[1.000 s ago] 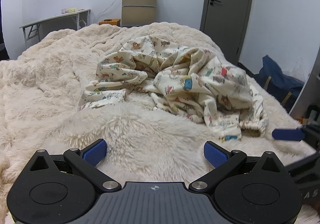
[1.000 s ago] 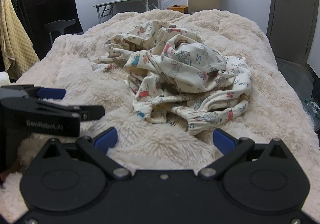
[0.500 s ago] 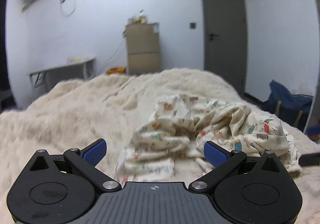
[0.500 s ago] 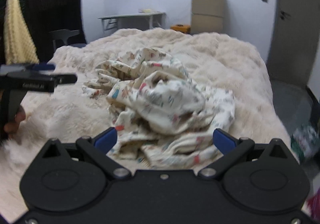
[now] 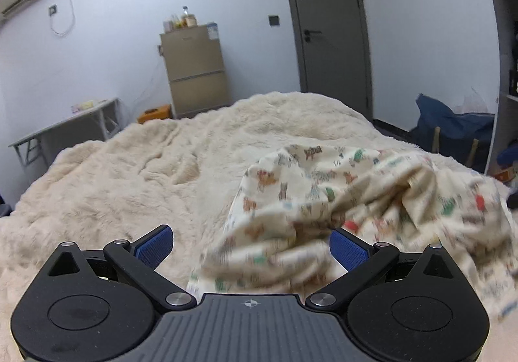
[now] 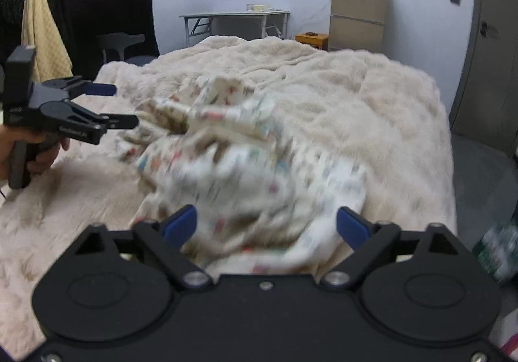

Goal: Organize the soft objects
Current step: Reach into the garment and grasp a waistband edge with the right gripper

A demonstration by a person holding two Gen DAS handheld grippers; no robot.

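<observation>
A crumpled cream cloth with small cartoon prints point(image 5: 340, 200) lies on a fluffy cream bed cover point(image 5: 129, 174). My left gripper point(image 5: 251, 247) is open, and the cloth's near folds reach in between its blue pads point(image 5: 153, 247). In the right wrist view the same cloth point(image 6: 242, 161) is blurred and fills the gap of my open right gripper point(image 6: 266, 226). At the left of that view the left gripper point(image 6: 118, 104), held by a hand point(image 6: 35, 151), points at the cloth's far left edge with its fingers apart.
Beyond the bed stand a tan fridge point(image 5: 194, 70), a grey folding table point(image 5: 64, 129), an orange box point(image 6: 310, 38) and a grey door point(image 5: 327, 28). A blue bag point(image 5: 453, 132) sits on the floor at the right. A yellow towel point(image 6: 42, 35) and a chair point(image 6: 121, 41) are at the left.
Both grippers have moved forward and lower toward the cloth, which now sits right at their open fingers. The cloth looks blurred and its folds have shifted.
</observation>
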